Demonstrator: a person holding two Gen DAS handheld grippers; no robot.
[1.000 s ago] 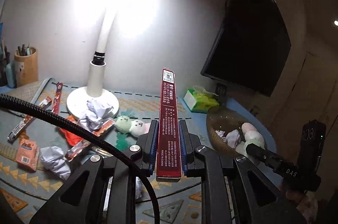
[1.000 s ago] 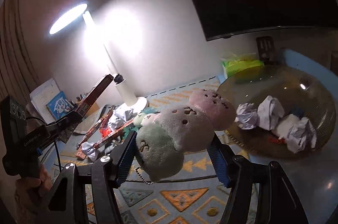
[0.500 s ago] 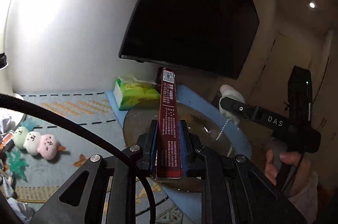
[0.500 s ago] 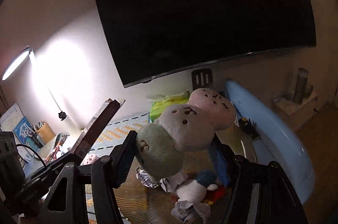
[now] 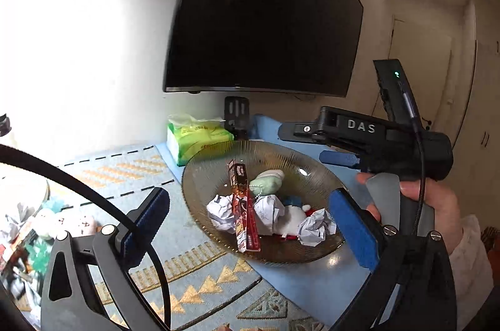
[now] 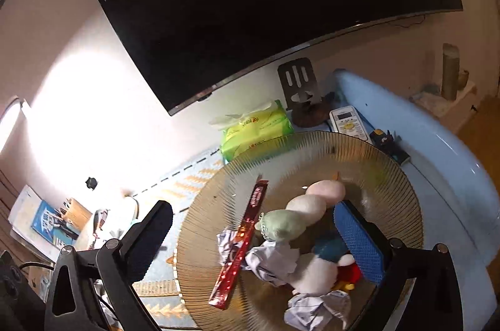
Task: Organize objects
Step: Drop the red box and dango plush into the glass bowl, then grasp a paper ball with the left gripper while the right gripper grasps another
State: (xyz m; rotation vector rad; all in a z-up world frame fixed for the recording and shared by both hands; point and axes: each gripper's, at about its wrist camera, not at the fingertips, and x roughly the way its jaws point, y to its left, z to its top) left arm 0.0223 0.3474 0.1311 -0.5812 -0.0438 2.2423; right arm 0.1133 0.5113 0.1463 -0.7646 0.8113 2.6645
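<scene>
The brown ribbed glass bowl (image 5: 200, 171) (image 6: 375, 150) holds a long red box (image 5: 243, 215) (image 6: 243, 243), a three-ball plush skewer (image 5: 268, 179) (image 6: 306, 212), crumpled paper balls (image 5: 222, 214) and a white plush toy (image 6: 312, 271). My left gripper (image 5: 250, 228) hovers just in front of the bowl, its jaws opening wide, with nothing gripped. My right gripper (image 6: 253, 237) hangs over the bowl, its jaws also opening, and the plush lies loose below them. In the left wrist view the right gripper (image 5: 303, 143) shows above the bowl's right rim, held by a hand (image 5: 437, 206).
A green tissue pack (image 5: 197, 140) (image 6: 256, 134) stands behind the bowl, under a wall-mounted TV (image 5: 265, 12). A white remote (image 6: 348, 120) lies at the back on the blue table (image 6: 422, 128). Another plush trio (image 5: 72, 223) and clutter lie on the patterned mat (image 5: 125, 162) at left.
Both grippers have opened. The red box left the left gripper and the plush skewer left the right one; both now lie in the bowl.
</scene>
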